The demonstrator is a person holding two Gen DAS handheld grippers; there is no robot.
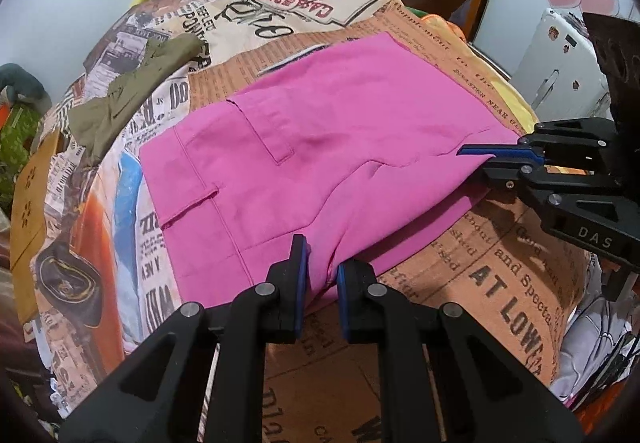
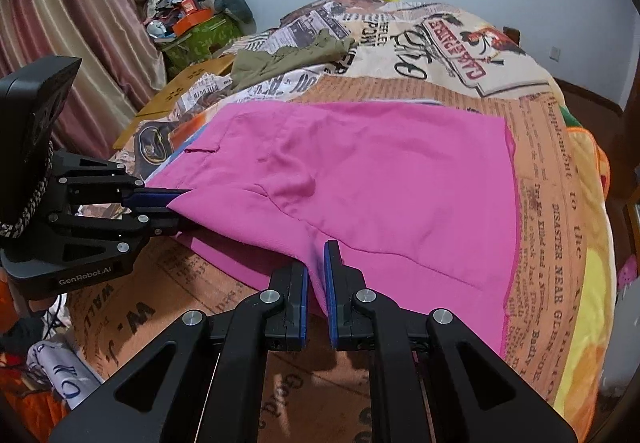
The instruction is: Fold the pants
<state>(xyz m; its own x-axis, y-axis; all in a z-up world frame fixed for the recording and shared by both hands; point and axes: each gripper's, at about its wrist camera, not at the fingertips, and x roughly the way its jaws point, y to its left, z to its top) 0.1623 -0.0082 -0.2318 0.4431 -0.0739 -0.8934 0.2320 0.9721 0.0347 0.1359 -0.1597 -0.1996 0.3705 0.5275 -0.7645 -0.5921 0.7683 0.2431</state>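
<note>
Currently each hand-held gripper, left (image 1: 322, 263) and right (image 2: 316, 267), pinches the pink pants' (image 1: 320, 131) near edge on the bed (image 1: 500, 283).

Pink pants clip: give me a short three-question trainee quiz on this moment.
1. True or false: both grippers are shut on the near edge of the pants.
2. What garment lies beyond the pants? A) olive garment B) white towel C) blue jacket
3. Fill in: the pants lie on a bedspread printed like ____.

Key
1. True: left gripper and right gripper each pinch pink fabric.
2. A, the olive garment.
3. Newspaper, on the bedspread.
</note>
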